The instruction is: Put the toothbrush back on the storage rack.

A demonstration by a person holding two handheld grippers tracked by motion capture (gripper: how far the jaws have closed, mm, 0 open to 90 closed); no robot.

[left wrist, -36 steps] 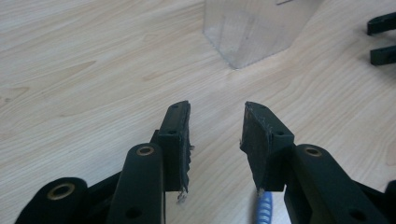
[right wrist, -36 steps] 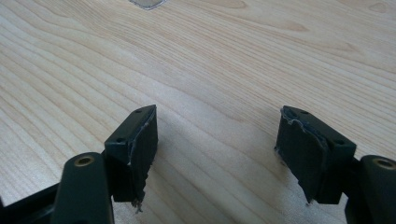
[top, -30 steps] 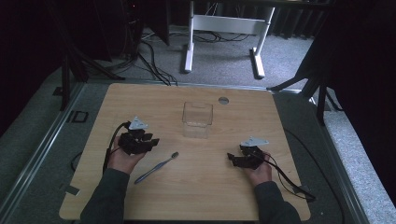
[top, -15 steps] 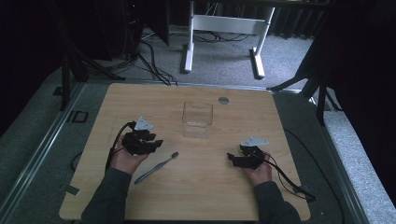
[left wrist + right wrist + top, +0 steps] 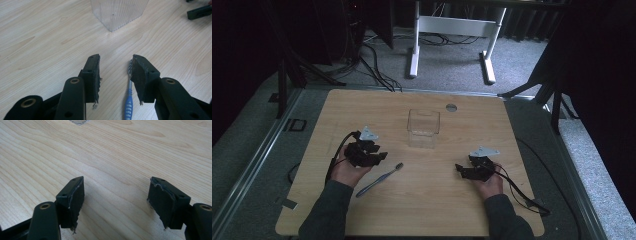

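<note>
In the high view the left gripper sits at the left of the desk, and its jaws have just been opening; they stand wide apart with nothing pinched. The toothbrush lies flat just below and right of it, head toward the frame's centre, handle slanting down-left. In the left gripper view the toothbrush lies on the wood between the jaws, close to the right one, untouched as far as I can tell. It looks light, slim and stiff, likely slick plastic; the ribbed blue handle seems the best place to pinch. The clear box stands upright above centre, well apart. At the right, the right gripper is open too, holding nothing.
</note>
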